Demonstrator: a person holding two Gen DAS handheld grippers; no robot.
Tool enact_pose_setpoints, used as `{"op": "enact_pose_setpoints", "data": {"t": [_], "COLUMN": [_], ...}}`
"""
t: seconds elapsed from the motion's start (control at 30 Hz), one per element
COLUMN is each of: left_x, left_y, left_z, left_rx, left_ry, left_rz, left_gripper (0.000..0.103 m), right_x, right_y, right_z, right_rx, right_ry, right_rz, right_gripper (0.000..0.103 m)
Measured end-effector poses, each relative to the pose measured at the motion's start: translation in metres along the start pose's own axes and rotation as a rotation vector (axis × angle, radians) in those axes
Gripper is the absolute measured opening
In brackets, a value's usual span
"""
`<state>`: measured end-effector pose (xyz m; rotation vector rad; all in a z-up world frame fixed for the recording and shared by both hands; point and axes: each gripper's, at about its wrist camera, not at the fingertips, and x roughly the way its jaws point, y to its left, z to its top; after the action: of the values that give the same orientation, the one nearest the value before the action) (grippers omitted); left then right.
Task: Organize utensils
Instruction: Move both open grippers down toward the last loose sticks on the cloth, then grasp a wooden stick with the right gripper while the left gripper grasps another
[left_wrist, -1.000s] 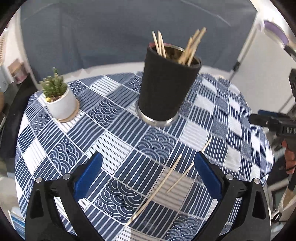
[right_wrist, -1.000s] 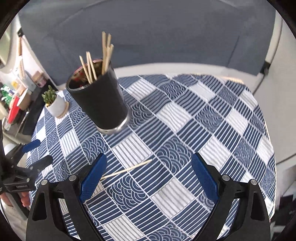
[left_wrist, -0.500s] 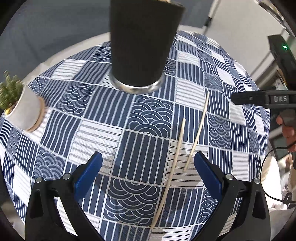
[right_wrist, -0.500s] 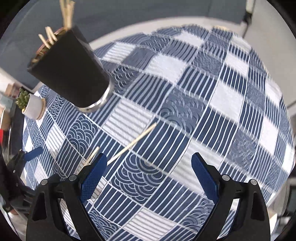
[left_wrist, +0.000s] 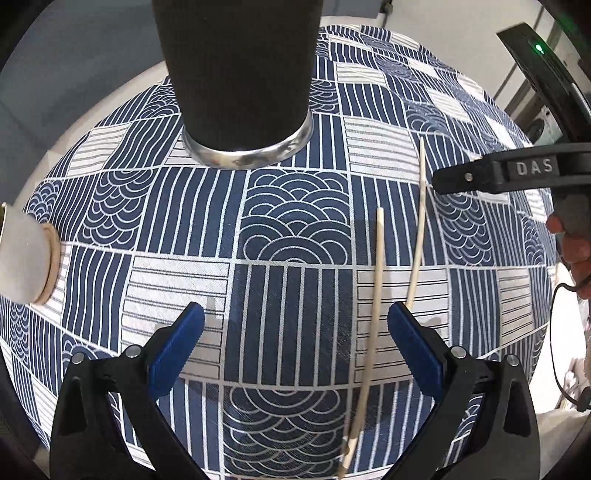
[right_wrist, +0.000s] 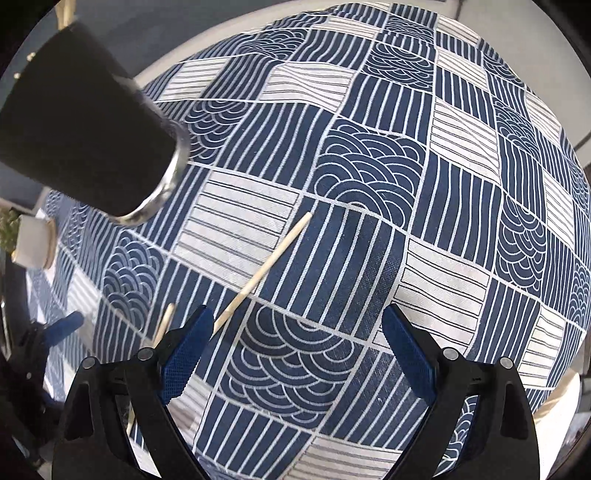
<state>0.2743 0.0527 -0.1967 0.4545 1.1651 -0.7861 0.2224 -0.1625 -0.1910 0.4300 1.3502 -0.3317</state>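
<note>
Wooden sticks: two chopsticks lie loose on the surface, long axes running near-to-far.
Left tongs: wide open, empty; one stick lies between the jaws, nearer.
Right tongs: wide open, empty.
Holder: far.

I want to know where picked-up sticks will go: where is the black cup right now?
The black cup stands upright on the patterned tablecloth, top centre of the left wrist view, beyond both loose chopsticks.
</note>
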Motion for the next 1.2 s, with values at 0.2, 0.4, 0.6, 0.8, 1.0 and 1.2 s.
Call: {"op": "enact_pose_setpoints", "data": {"t": [0.2, 0.4, 0.6, 0.8, 1.0, 1.2], "left_x": [0.012, 0.017, 0.019, 0.019, 0.008, 0.003], "left_y": [-0.003, -0.007, -0.005, -0.003, 0.002, 0.011], "left_z": [0.004, 0.009, 0.012, 0.016, 0.016, 0.013], "left_rx": [0.068, 0.108, 0.098, 0.063, 0.029, -0.076], "left_ry": [0.019, 0.019, 0.033, 0.04, 0.058, 0.106], "left_rz": [0.005, 0.034, 0.036, 0.049, 0.055, 0.08], "left_gripper": [0.098, 0.098, 0.099, 0.09, 0.049, 0.027], "right_x": [0.012, 0.013, 0.001, -0.009, -0.007, -0.004], "right_y": [0.011, 0.016, 0.009, -0.001, -0.015, -0.04], "right_z": [0.002, 0.002, -0.008, -0.02, -0.029, -0.033], "right_rx": [0.014, 0.013, -0.03, -0.086, -0.168, -0.228], "right_ry": [-0.017, -0.047, -0.087, -0.112, -0.111, -0.101], "right_rz": [-0.087, -0.115, -0.103, -0.083, -0.14, -0.185], "right_gripper": [0.088, 0.088, 0.06, 0.025, 0.005, 0.005]}}
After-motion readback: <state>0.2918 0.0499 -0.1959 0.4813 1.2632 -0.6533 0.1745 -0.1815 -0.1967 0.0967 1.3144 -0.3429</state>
